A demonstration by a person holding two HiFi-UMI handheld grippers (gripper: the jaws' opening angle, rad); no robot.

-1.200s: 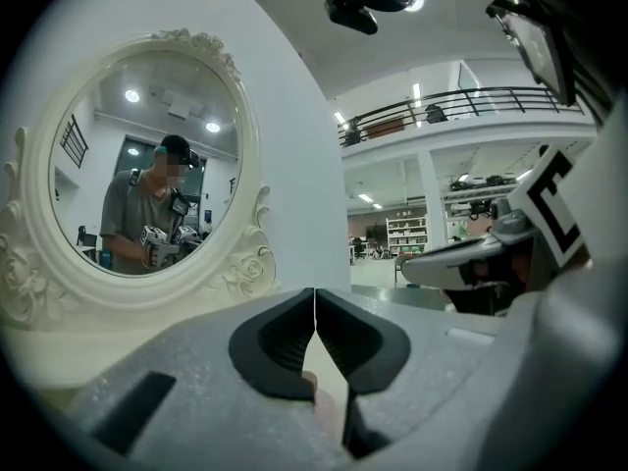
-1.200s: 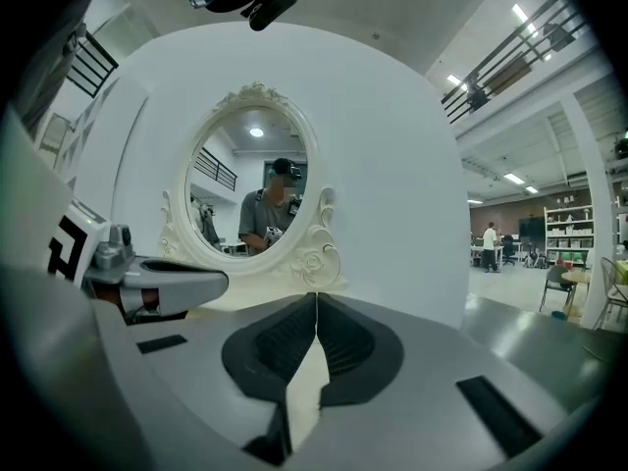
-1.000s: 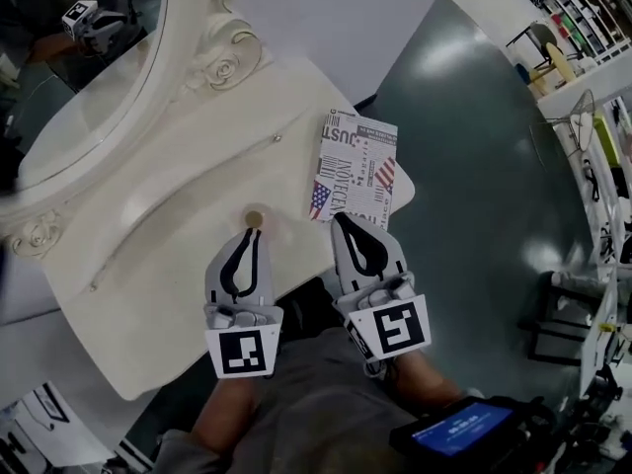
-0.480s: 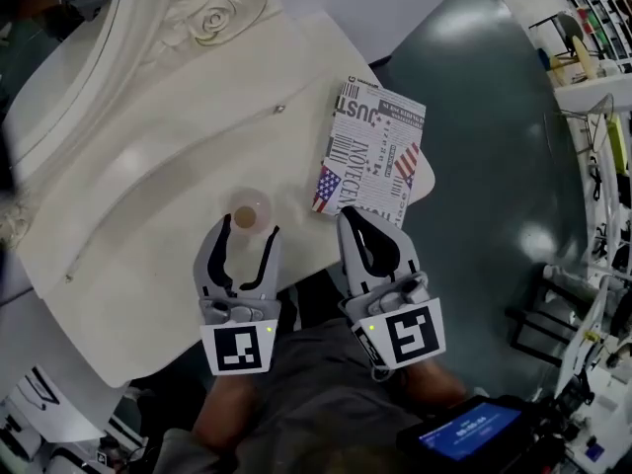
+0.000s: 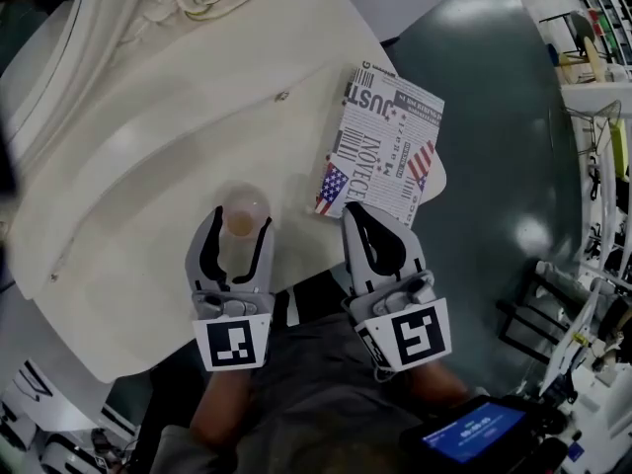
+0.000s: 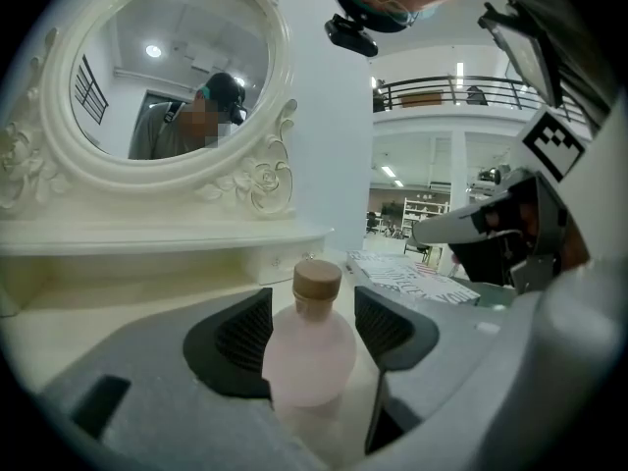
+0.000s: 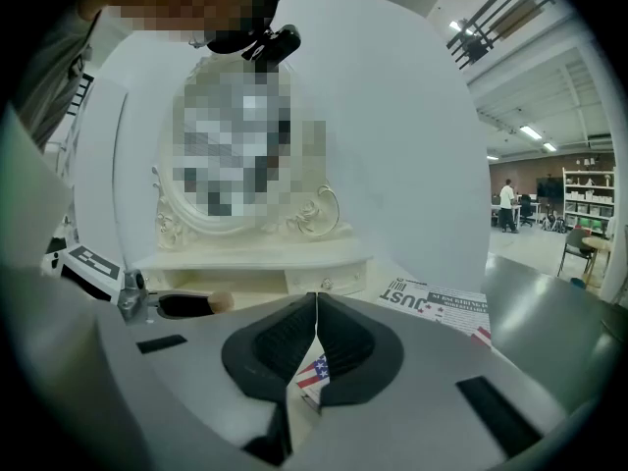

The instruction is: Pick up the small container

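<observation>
Broad cream surface (image 5: 148,166) backed by an oval carved mirror (image 6: 167,77). At its right edge, flat printed paper (image 5: 385,141) with flag patches. Left tongs (image 5: 240,227) spread wide at the near edge, pads clear of the small container (image 6: 309,346) upright on the surface between them: pale pink, round-bodied, tan-capped. Right tongs (image 5: 357,210) pressed together, empty, tips just beside the paper's near corner.
</observation>
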